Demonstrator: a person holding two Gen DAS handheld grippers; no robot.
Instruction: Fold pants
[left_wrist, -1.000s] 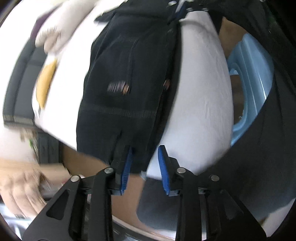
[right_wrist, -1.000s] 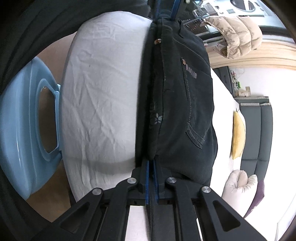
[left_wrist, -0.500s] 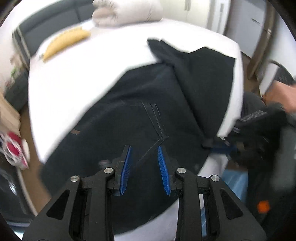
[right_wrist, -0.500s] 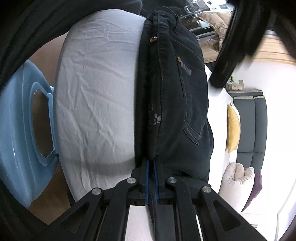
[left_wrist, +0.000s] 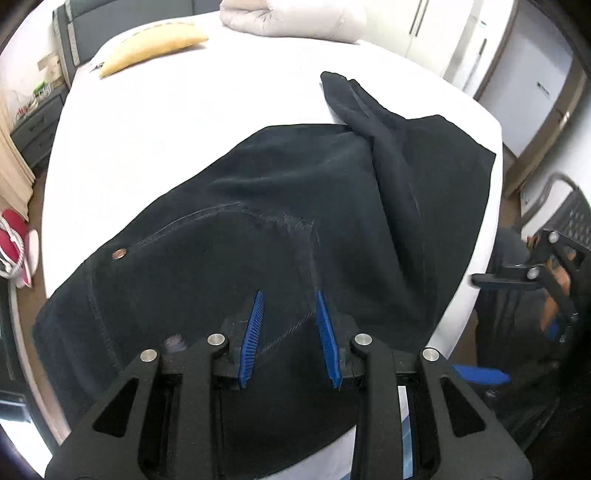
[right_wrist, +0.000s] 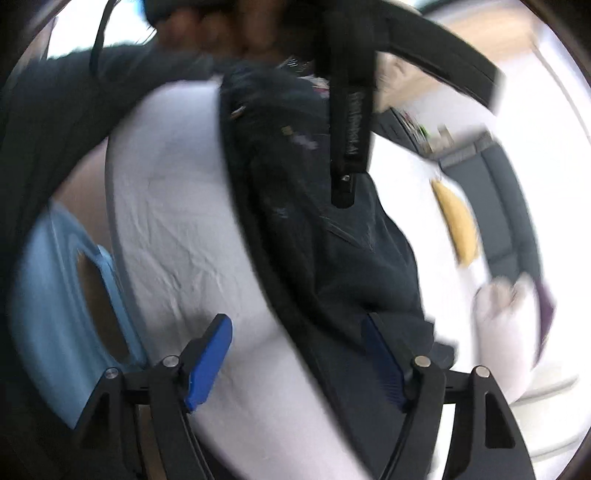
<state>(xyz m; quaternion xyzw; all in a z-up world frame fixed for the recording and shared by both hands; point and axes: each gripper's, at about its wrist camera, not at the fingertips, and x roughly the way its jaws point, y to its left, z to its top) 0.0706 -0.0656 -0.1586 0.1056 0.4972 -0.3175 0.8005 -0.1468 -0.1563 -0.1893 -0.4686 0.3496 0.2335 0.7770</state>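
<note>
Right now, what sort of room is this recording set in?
Most likely a bedroom: dark pants lie spread on a white-sheeted bed, with a yellow pillow near its grey headboard and white wardrobe doors behind.

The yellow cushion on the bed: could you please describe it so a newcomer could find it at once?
Start from the white bed where the dark pants lie spread. Look to its far end, near the grey headboard. The yellow cushion lies there beside a puffy pale quilted bundle, the only yellow thing on the sheet.
</note>
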